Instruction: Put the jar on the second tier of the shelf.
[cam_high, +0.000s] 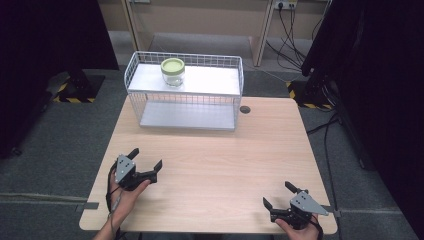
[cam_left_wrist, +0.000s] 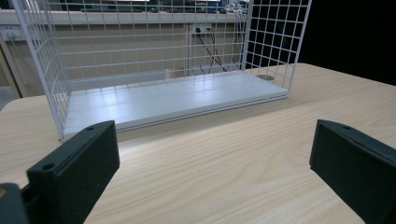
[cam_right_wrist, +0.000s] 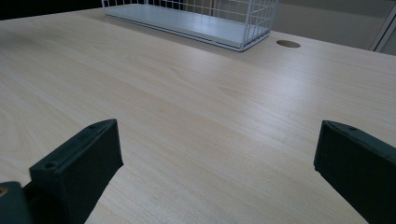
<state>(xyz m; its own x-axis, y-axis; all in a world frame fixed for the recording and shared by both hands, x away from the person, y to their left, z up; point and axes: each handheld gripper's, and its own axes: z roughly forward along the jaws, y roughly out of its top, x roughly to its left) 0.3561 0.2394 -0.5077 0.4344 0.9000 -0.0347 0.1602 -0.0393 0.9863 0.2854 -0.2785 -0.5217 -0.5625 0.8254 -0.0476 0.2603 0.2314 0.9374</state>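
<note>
A white wire rack (cam_high: 186, 100) with two shelves stands at the back of the wooden table (cam_high: 210, 165). On its top shelf sits a glass jar with a green lid (cam_high: 173, 71). My left gripper (cam_high: 146, 158) rests low at the table's front left, open and empty, facing the rack's lower shelf (cam_left_wrist: 173, 98). My right gripper (cam_high: 279, 195) lies at the front right corner, open too, with bare tabletop between its jaws. The rack's corner (cam_right_wrist: 243, 28) is far ahead in the right gripper view.
A round cable hole (cam_high: 244, 109) sits in the table just right of the rack, seen too as a cable hole (cam_right_wrist: 288, 43). Dark stands and cables (cam_high: 320, 85) flank the table on the grey floor. Wooden furniture lines the back wall.
</note>
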